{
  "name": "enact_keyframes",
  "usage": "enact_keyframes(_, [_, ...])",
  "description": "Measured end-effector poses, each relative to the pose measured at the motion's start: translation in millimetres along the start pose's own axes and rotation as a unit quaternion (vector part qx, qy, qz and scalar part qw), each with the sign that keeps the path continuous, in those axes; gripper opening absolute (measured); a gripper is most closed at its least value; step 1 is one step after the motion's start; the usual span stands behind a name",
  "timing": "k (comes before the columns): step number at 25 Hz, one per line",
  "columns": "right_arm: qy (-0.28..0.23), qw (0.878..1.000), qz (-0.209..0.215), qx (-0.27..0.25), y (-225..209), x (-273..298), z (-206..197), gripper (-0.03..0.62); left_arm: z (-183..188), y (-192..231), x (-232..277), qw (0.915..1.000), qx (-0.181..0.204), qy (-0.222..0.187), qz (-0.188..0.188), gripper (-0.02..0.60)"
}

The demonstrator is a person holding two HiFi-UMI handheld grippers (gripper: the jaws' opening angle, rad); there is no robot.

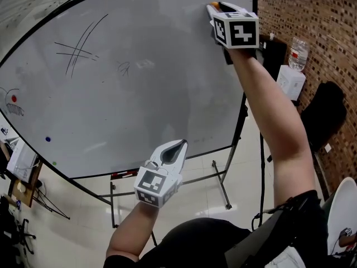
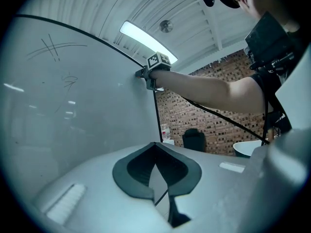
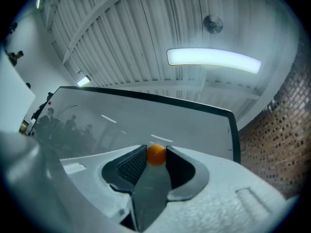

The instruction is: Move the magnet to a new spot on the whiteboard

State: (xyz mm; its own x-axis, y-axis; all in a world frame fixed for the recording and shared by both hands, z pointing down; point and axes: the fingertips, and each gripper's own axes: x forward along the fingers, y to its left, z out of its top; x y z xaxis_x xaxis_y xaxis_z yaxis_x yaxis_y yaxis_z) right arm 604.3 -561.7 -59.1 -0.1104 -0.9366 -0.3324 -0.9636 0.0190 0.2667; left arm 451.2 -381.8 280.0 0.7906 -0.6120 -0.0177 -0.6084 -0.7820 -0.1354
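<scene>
Orange round magnet (image 3: pixel 156 155): pinched between the tips of the right gripper (image 1: pixel 219 6), with both ribbed black pads against its sides. It is held high up at the surface of the white whiteboard (image 1: pixel 156 94), just inside the board's top right corner; whether it touches the board cannot be told.

Left gripper (image 1: pixel 179 145): white shell, held low in front of the body and pointing at the lower part of the board. Its jaws are together and nothing is between them. Each gripper carries a cube with black-and-white square markers.

Writing on the board, in black marker:
- crossed hash-like strokes (image 1: pixel 78 49) at the upper left
- a small scribble (image 1: pixel 124 67) near the middle, not legible
- a short word at the far left edge, too distorted to read

Other small round magnets on the left part of the board, well apart from the orange one:
- red magnet (image 1: pixel 14 98), just above the short word
- blue magnet (image 1: pixel 48 139), lower down

A red marker pen (image 1: pixel 124 175) lies along the board's bottom ledge, and black metal stand legs (image 1: pixel 223 183) show below it.

Farther right, by the red brick wall (image 1: pixel 329 32), a clear plastic bottle (image 1: pixel 298 53) stands on a white box (image 1: pixel 290 81). Neither the bottle's contents nor the print on the box can be made out.
</scene>
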Motion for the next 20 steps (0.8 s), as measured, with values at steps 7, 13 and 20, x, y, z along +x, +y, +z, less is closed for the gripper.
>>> enact_keyframes(7, [0.011, 1.000, -0.002, -0.014, 5.7, -1.8, -1.0, 0.106, 0.5, 8.9, -10.1, 1.0000, -0.006, -0.002, 0.003, 0.012])
enact_keyframes(13, [0.033, 0.999, 0.013, -0.020, 24.3, -8.2, -6.4, 0.106, 1.5, 16.3, -23.5, 0.9999, -0.010, -0.006, 0.007, 0.012])
enact_keyframes(20, [0.031, 0.999, 0.037, -0.011, 63.9, -30.2, -3.2, 0.106, 3.2, 30.7, -53.4, 0.9993, -0.030, -0.010, 0.020, 0.012])
